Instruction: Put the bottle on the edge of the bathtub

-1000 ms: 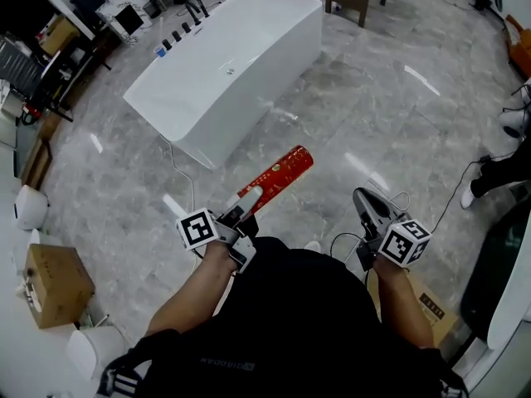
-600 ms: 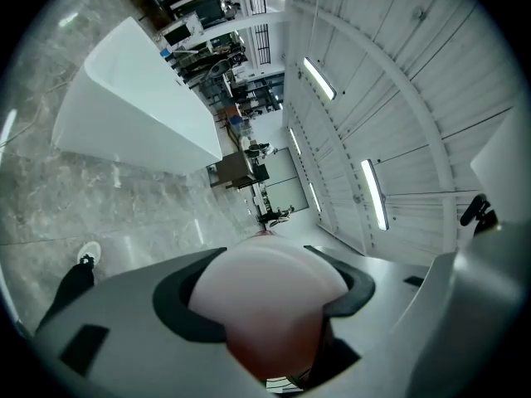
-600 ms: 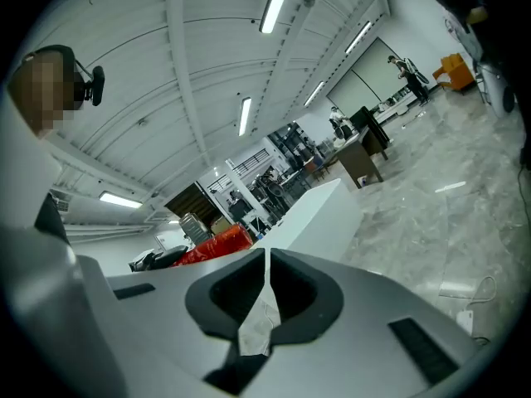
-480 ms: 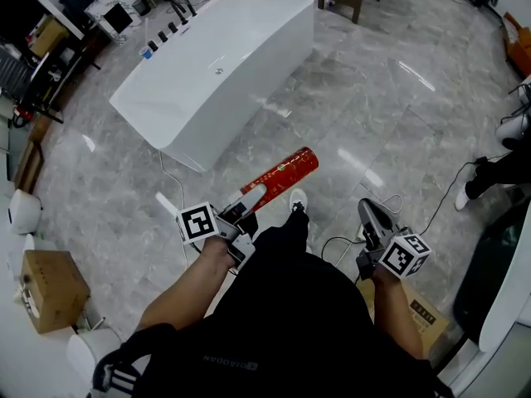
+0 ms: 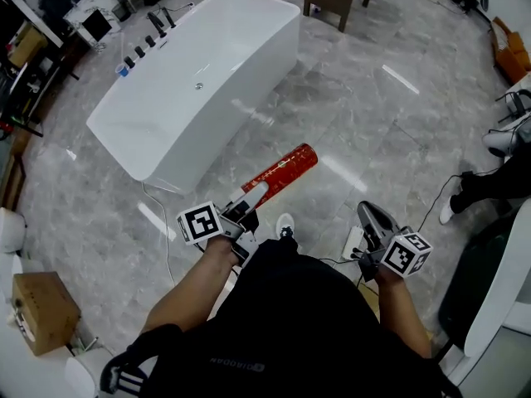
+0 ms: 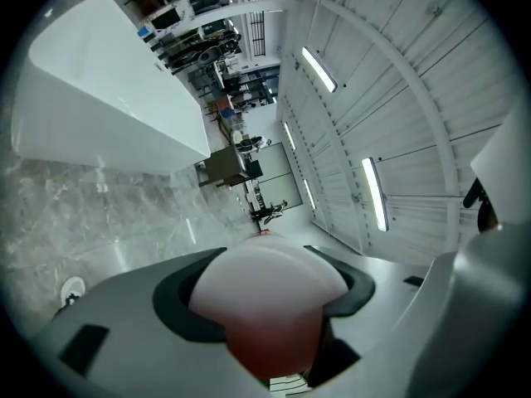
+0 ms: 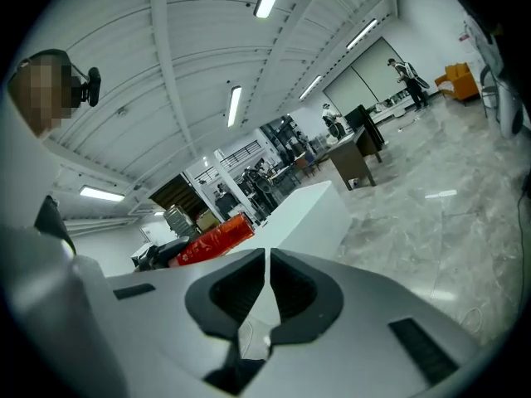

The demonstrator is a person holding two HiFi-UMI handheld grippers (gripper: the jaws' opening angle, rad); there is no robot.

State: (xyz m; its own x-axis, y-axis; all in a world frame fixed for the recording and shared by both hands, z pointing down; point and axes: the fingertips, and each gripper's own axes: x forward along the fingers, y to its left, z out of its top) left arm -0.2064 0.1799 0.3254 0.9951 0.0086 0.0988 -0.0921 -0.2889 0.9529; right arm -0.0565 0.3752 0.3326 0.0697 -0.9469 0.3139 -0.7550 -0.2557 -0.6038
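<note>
Your left gripper (image 5: 247, 201) is clamped tight on one end of the red bottle (image 5: 284, 170), so it's up in the air over the marble floor (image 5: 373, 114). It's pointing toward the white bathtub (image 5: 236, 98) but well apart from its near corner. Your right gripper (image 5: 371, 216) has its jaws pressed together, holding nothing.

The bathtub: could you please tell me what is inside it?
Inside the bathtub, the head view shows only the bare white basin and a small metal fitting. The inner face of its near wall is turned away, so that part cannot be seen.
</note>
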